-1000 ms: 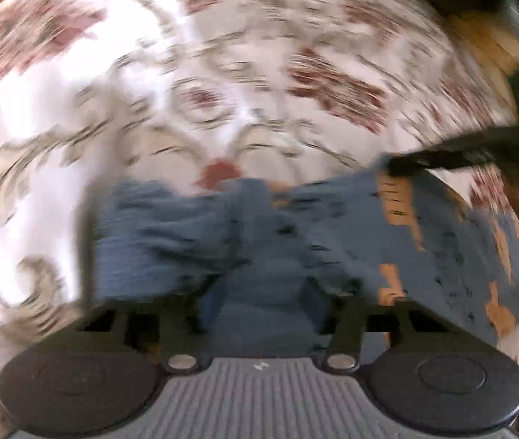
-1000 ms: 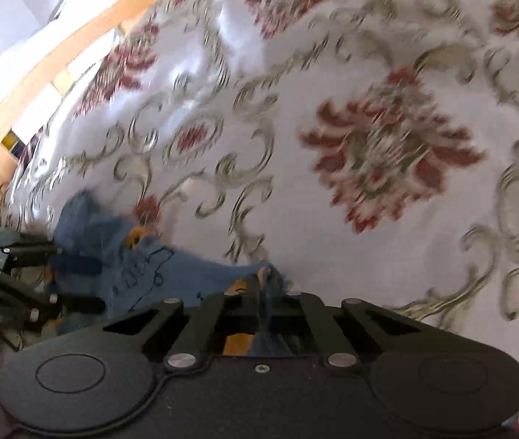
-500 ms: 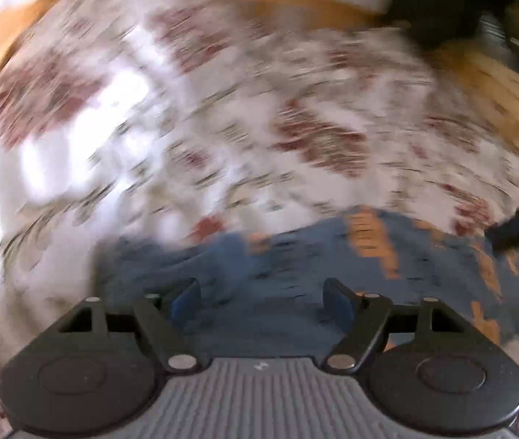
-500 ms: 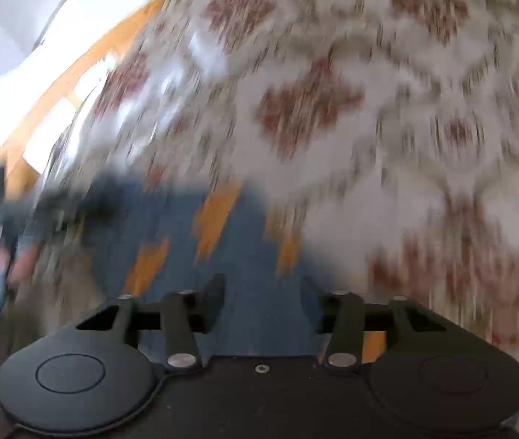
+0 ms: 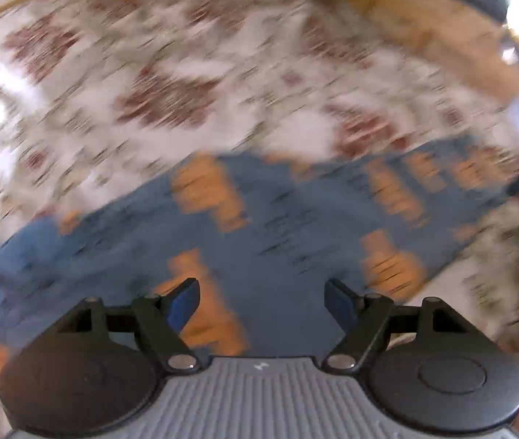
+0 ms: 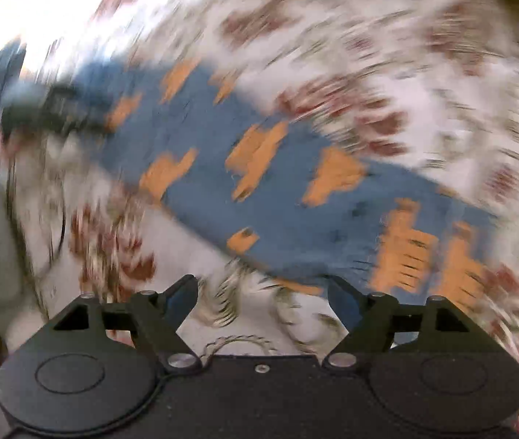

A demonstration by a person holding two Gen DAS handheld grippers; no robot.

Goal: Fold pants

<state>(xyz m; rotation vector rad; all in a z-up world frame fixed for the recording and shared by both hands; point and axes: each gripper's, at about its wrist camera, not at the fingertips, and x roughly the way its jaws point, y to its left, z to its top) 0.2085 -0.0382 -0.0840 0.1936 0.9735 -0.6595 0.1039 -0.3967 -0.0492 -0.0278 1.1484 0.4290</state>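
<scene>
Floral bedspread (image 5: 171,91), blue pants (image 5: 288,226) spread flat, left tongs (image 5: 262,294) and right tongs (image 6: 262,292) both wide apart, empty

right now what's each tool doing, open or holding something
Left tool: open, empty, over the blue orange-patterned pants.
Right tool: open, empty.

A home bedroom: a floral bedspread (image 5: 171,98) (white, maroon medallions) covers a bed with a wooden frame (image 5: 424,33) at the far right.
</scene>
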